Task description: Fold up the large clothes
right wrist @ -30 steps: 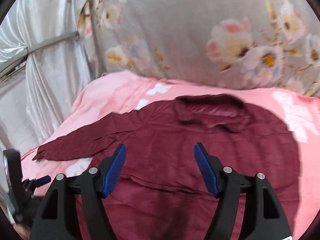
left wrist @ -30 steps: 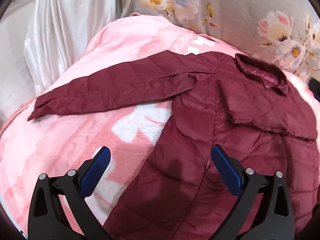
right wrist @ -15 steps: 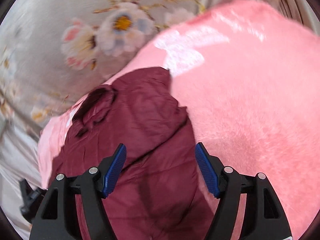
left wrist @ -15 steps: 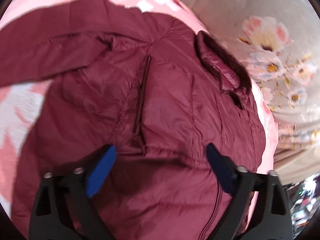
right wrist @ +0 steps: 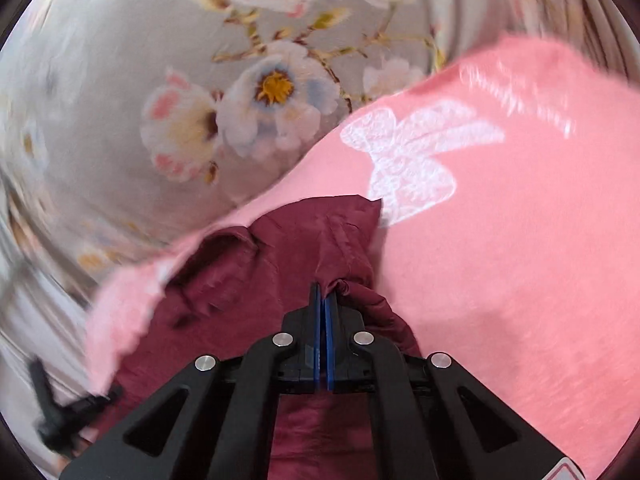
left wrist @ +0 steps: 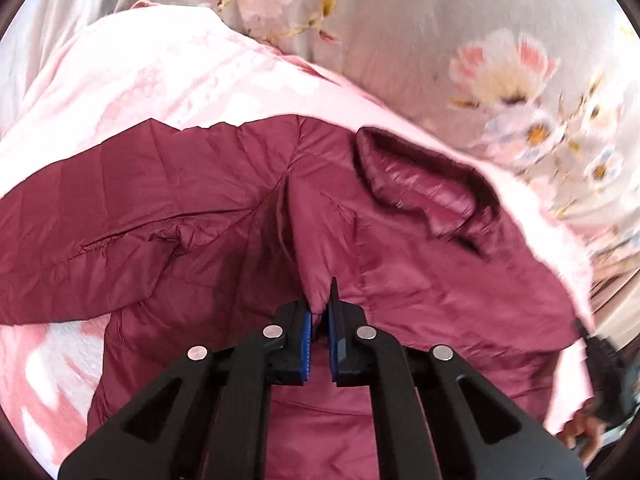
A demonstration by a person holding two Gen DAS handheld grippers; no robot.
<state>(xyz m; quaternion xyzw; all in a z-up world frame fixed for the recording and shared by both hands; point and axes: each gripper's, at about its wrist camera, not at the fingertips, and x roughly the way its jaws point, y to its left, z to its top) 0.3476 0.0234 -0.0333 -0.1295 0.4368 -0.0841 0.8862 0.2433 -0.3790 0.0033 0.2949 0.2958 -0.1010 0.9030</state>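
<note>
A dark red quilted jacket (left wrist: pixel 420 264) lies spread on a pink blanket (left wrist: pixel 168 76), collar (left wrist: pixel 424 184) toward the far right, one sleeve (left wrist: pixel 100 216) stretched out to the left. My left gripper (left wrist: pixel 320 312) is shut on a pinched ridge of the jacket's body fabric. In the right wrist view the jacket (right wrist: pixel 248 280) lies at the lower left, and my right gripper (right wrist: pixel 323 300) is shut on a bunched fold at its right edge.
A grey floral fabric (left wrist: pixel 460 32) rises behind the blanket, also in the right wrist view (right wrist: pixel 200 100). The pink blanket (right wrist: pixel 520 260) with a white bow print (right wrist: pixel 408 160) extends to the right. The other gripper shows at the right edge (left wrist: pixel 600 360) and at the lower left (right wrist: pixel 60 412).
Both grippers were open above the jacket. Both have closed on jacket fabric: the left on the body, the right on the right edge.
</note>
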